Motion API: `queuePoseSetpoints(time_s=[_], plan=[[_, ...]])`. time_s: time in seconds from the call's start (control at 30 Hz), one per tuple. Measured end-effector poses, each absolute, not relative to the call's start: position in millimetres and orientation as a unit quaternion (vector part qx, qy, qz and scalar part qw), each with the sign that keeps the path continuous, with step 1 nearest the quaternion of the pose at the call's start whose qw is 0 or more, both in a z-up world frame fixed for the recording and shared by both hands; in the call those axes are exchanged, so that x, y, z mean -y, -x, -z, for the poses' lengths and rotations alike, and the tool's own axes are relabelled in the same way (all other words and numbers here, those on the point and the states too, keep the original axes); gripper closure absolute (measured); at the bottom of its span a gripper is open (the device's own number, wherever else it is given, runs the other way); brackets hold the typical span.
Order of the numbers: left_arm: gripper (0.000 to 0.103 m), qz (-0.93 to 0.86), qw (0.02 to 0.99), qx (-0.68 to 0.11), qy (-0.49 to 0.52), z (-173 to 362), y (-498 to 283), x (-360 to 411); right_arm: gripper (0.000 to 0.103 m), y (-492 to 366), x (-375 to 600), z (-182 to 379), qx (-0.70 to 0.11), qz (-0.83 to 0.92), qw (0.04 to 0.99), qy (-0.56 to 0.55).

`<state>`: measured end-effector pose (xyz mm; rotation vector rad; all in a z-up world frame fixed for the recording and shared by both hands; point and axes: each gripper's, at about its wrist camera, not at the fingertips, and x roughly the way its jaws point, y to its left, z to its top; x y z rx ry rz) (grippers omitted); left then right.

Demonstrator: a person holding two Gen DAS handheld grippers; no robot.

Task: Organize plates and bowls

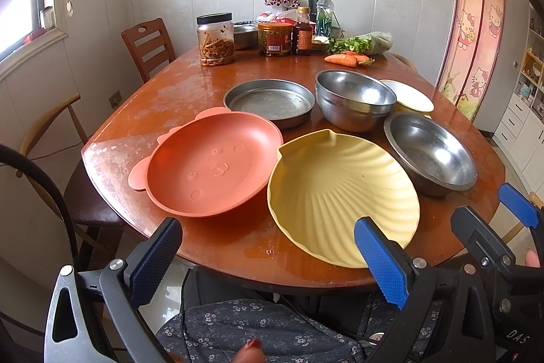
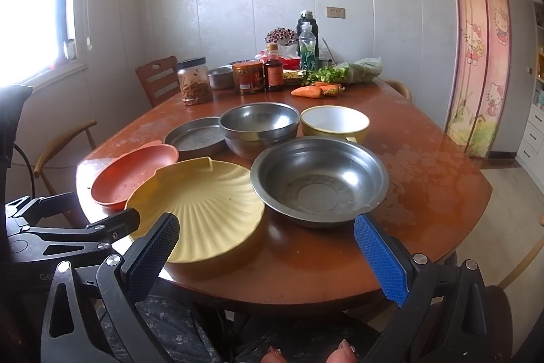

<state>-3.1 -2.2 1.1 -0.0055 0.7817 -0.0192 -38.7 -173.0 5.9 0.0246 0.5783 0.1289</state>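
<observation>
Claws first: the left claw hangs low at the near edge of the surface, its blue-padded fingers spread wide with nothing between them, aimed over the near rim of the yellow shell plate. The right claw sits just beside it at the same height, likewise spread and holding nothing, pointing at the gap between the shell plate and the large steel bowl. Both are held over the person's lap, level and facing forward. The ribbed, scallop-shaped plate lies nearest, its left rim touching or overlapping the orange bear plate, a matte dish with small ears and an embossed face. Behind these stand a flat round metal pan, a stack of steel bowls nested together, and a yellow cup-like bowl with white inside. Farther back, well apart, are a jar of dark pickles, a red-labelled jar, a sauce bottle, carrots and leafy greens. The reddish surface is glossy and blotched.
</observation>
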Motion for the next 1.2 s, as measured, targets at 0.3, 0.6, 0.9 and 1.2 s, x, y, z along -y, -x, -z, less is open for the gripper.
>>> queuePoseSetpoints(time_s=[0.3,0.6,0.9,1.2], plan=[[0.001,0.009,0.925,-0.38,0.003,-1.5,3.2,2.1,0.0,38.4,173.6,-5.0,-0.284,-0.064,0.957,-0.013],[0.001,0.008,0.925,-0.381,0.002,-1.8,3.0,2.2,0.0,38.4,173.4,-4.6,-0.286,-0.067,0.956,-0.012],[0.001,0.009,0.924,-0.382,0.005,-2.6,2.2,1.5,0.0,37.8,171.1,-3.7,-0.287,-0.071,0.955,-0.009],[0.001,0.006,0.924,-0.381,0.013,-1.8,0.7,-4.7,0.0,36.5,168.1,-6.2,-0.286,-0.077,0.955,-0.012]])
